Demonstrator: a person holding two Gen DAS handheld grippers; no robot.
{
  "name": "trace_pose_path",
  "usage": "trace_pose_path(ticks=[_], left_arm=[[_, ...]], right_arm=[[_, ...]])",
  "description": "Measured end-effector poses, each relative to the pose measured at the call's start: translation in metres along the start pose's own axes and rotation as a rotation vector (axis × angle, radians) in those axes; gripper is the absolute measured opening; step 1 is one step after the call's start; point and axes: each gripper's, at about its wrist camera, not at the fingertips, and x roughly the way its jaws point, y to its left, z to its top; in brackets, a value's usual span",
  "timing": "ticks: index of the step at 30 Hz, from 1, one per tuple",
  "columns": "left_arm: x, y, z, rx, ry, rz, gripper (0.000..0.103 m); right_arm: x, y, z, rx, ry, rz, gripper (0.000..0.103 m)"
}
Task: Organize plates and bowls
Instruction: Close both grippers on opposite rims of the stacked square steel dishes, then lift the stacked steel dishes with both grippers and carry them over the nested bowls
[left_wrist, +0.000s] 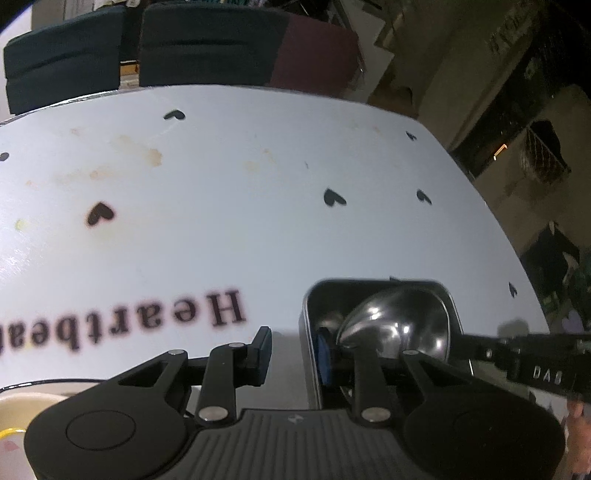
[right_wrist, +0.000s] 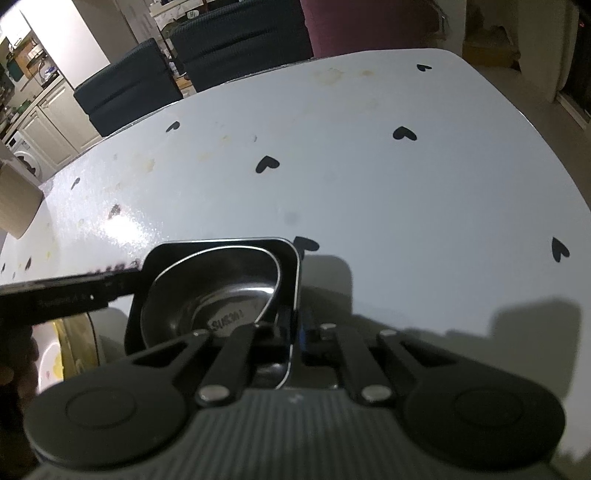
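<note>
Near the tabletop's front edge sits a dark square tray with a steel bowl inside. The right gripper has its fingers pinching the tray's near wall. The left gripper straddles the tray's left wall, fingers partly spread.

Table: smooth white laminate-like top, slightly glossy, bright glare patch near its left side; printed black hearts and lettering; faint yellowish-brown stains on the far part.

Square tray: dark metal, thin bright rim, semi-gloss walls.

Bowl: polished steel, mirror-like highlights on its outer curve; inside is brushed-looking, with a stamped mark on the base.

Gripper arms: matt black plastic, small shiny metal pivot pins; ribbed grey plastic body behind.

Chairs: dark, matt cloth upholstery; one maroon.

Cream plate: glazed, smooth.
</note>
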Motion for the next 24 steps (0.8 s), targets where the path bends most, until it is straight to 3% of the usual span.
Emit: trace_pose_path(ticks=[7,14,24], left_arm=[[-0.003,-0.002,-0.006,0.018,0.031,-0.004,0.026],[-0.003,-0.001,-0.008,-0.001,0.038,-0.043,0.013],[0.001,0.004,-0.009,-0.015,0.059,-0.076,0.014]], right_arm=[[0.000,-0.002,0.000,0.001,-0.001,0.002,0.005],[0.000,-0.001,-0.002,-0.014,-0.007,0.000,0.005],[0.006,-0.025,-0.004,0.024,-0.002,0.114,0.005]])
